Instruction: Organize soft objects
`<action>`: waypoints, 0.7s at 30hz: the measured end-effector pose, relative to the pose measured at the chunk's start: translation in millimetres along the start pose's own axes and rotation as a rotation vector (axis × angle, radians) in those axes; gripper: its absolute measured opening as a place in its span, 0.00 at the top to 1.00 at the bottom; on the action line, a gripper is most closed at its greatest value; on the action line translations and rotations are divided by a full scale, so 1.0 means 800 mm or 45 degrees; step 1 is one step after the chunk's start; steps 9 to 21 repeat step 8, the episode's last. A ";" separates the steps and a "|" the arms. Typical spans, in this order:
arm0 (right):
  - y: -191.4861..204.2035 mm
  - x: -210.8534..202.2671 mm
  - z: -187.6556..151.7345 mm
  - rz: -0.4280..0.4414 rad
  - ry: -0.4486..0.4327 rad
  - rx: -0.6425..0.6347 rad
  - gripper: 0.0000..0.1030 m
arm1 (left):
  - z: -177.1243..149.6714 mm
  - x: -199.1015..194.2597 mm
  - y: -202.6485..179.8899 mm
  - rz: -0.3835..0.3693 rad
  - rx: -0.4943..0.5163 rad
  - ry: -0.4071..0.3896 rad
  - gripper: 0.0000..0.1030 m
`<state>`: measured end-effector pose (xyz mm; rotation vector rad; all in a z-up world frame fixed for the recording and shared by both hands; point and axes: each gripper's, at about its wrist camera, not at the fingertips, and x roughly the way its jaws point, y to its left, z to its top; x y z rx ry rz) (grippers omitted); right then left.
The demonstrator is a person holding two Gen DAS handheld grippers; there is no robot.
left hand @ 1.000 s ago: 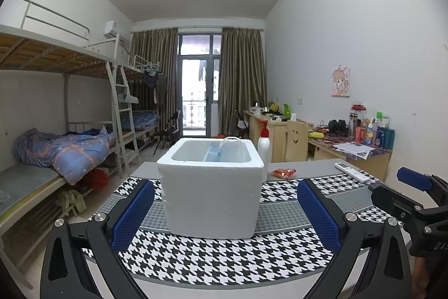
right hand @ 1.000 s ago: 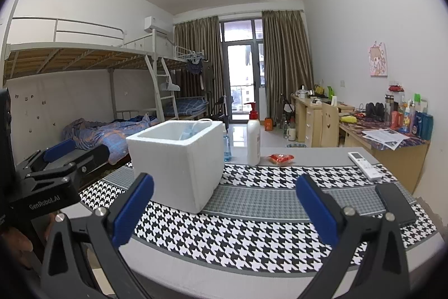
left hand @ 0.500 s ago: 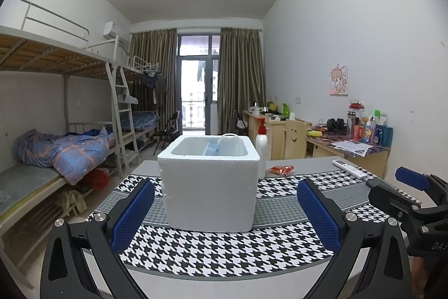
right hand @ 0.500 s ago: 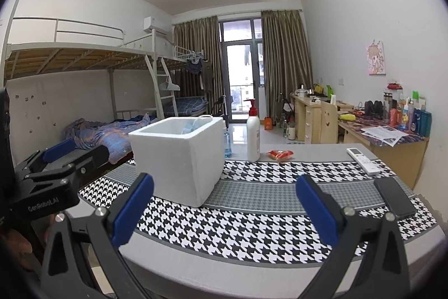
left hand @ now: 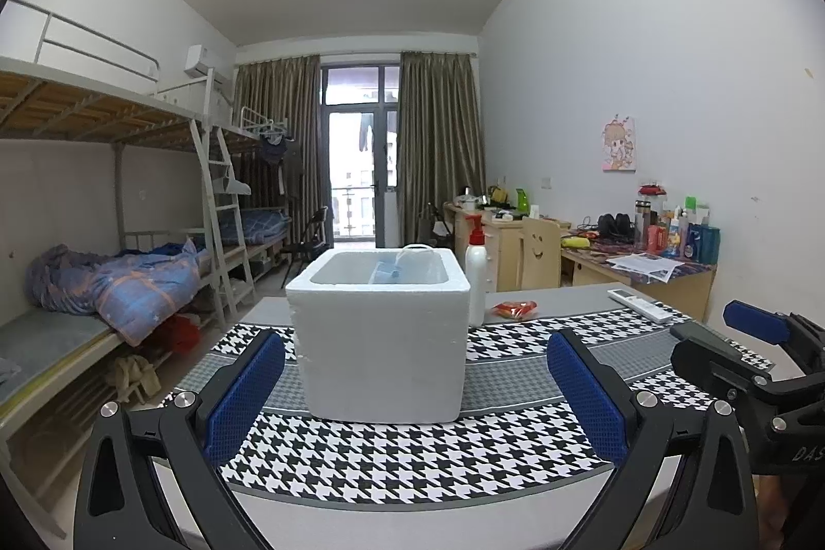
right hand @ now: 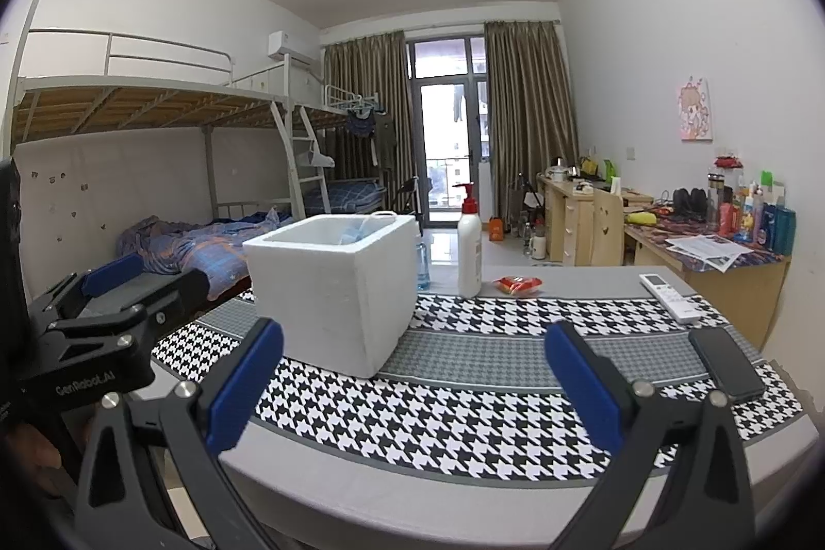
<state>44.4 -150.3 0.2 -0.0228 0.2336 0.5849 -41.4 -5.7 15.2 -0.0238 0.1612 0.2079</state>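
Observation:
A white foam box [left hand: 381,338] [right hand: 330,292] stands on the houndstooth cloth, with something pale blue [left hand: 386,272] and a white handle showing inside it. A small red-orange packet [left hand: 514,309] [right hand: 517,284] lies farther back on the table. My left gripper [left hand: 415,390] is open, low over the near edge, straight in front of the box with nothing between its fingers. My right gripper [right hand: 415,387] is open too, to the box's right and nearer the edge, also holding nothing. Each gripper shows at the side of the other's view.
A white pump bottle [right hand: 469,259] stands behind the box beside a clear blue-tinted bottle [right hand: 422,266]. A white remote [right hand: 669,303] and a dark phone [right hand: 726,362] lie at the right of the table [right hand: 361,488]. Bunk beds at left, cluttered desks at right.
Both grippers have drawn back and dropped slightly, so the box looks a little smaller and more of the near table edge shows. Both stayed open.

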 end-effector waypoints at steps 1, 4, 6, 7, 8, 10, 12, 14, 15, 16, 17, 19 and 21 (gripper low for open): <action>0.001 0.000 0.000 0.000 0.000 -0.001 0.01 | 0.000 -0.001 0.000 -0.001 0.000 -0.001 0.01; 0.001 0.000 -0.001 0.001 0.001 -0.003 0.01 | 0.000 -0.002 0.000 -0.005 0.000 -0.001 0.01; 0.001 -0.001 -0.001 -0.003 0.002 -0.002 0.01 | 0.000 -0.002 0.000 -0.009 -0.001 0.001 0.01; 0.000 -0.002 -0.002 -0.002 0.002 -0.002 0.01 | 0.000 -0.002 -0.001 -0.011 0.000 0.001 0.01; 0.000 -0.002 -0.002 -0.001 0.001 -0.001 0.01 | 0.000 -0.002 -0.002 -0.013 0.003 0.002 0.01; 0.000 -0.002 -0.002 -0.001 0.001 -0.001 0.01 | 0.000 -0.002 -0.002 -0.013 0.003 0.002 0.01; 0.000 -0.002 -0.002 -0.001 0.001 -0.001 0.01 | 0.000 -0.002 -0.002 -0.013 0.003 0.002 0.01; 0.000 -0.002 -0.002 -0.001 0.001 -0.001 0.01 | 0.000 -0.002 -0.002 -0.013 0.003 0.002 0.01; 0.000 -0.002 -0.002 -0.001 0.001 -0.001 0.01 | 0.000 -0.002 -0.002 -0.013 0.003 0.002 0.01; 0.000 -0.002 -0.002 -0.001 0.001 -0.001 0.01 | 0.000 -0.002 -0.002 -0.013 0.003 0.002 0.01; 0.000 -0.002 -0.002 -0.001 0.001 -0.001 0.01 | 0.000 -0.002 -0.002 -0.013 0.003 0.002 0.01; 0.000 -0.002 -0.002 -0.001 0.001 -0.001 0.01 | 0.000 -0.002 -0.002 -0.013 0.003 0.002 0.01; 0.000 -0.002 -0.002 -0.001 0.001 -0.001 0.01 | 0.000 -0.002 -0.002 -0.013 0.003 0.002 0.01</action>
